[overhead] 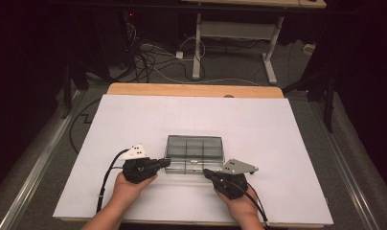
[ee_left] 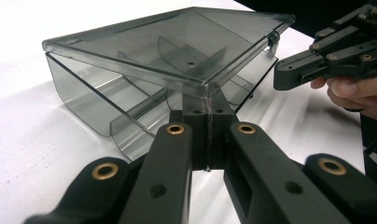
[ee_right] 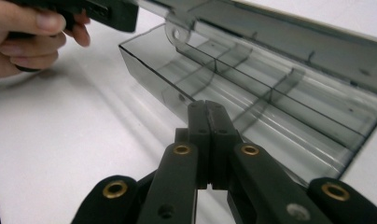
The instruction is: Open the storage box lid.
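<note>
Looking down from the high view, your left gripper [overhead: 165, 163] and right gripper [overhead: 207, 172] flank the box [overhead: 195, 152] mid-surface [overhead: 134, 115], likely to raise its lid. Left gripper view shows its fingers [ee_left: 196, 105] clenched under the lid [ee_left: 177, 42] corner, propping it. Right gripper view reveals empty compartments [ee_right: 252, 88]; those fingers [ee_right: 198, 121] are clenched, grasping nothing

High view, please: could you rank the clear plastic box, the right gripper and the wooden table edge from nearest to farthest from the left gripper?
1. Clear plastic box: the left gripper meets its front left corner.
2. Right gripper: at the box's front right corner.
3. Wooden table edge: far side, beyond the white sheet.
</note>
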A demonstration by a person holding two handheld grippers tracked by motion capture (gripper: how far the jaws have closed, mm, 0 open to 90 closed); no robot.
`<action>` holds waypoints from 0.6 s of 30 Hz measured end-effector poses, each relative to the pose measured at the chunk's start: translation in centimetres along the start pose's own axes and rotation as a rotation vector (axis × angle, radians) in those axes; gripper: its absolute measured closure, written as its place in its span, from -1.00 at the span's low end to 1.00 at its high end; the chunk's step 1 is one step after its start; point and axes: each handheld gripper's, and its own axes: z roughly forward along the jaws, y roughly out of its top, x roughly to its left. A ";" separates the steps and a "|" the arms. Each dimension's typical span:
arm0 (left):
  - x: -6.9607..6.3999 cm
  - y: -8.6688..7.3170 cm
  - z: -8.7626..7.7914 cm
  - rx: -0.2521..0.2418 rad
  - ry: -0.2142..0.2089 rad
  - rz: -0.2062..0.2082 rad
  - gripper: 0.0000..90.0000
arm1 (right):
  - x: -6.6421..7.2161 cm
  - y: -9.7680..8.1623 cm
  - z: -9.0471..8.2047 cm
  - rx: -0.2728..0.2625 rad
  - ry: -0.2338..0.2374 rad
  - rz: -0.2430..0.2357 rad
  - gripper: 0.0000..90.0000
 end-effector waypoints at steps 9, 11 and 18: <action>-0.1 0.8 0.1 -0.022 -0.012 -0.006 0.94 | -0.5 -1.5 -0.4 0.057 -0.016 0.020 1.00; 0.0 0.9 0.3 -0.023 -0.013 -0.009 0.94 | -0.7 -1.6 -0.4 0.064 -0.029 0.023 1.00; 0.1 1.2 0.5 -0.026 -0.018 -0.005 0.94 | -1.2 -1.8 -0.4 0.071 -0.065 0.035 1.00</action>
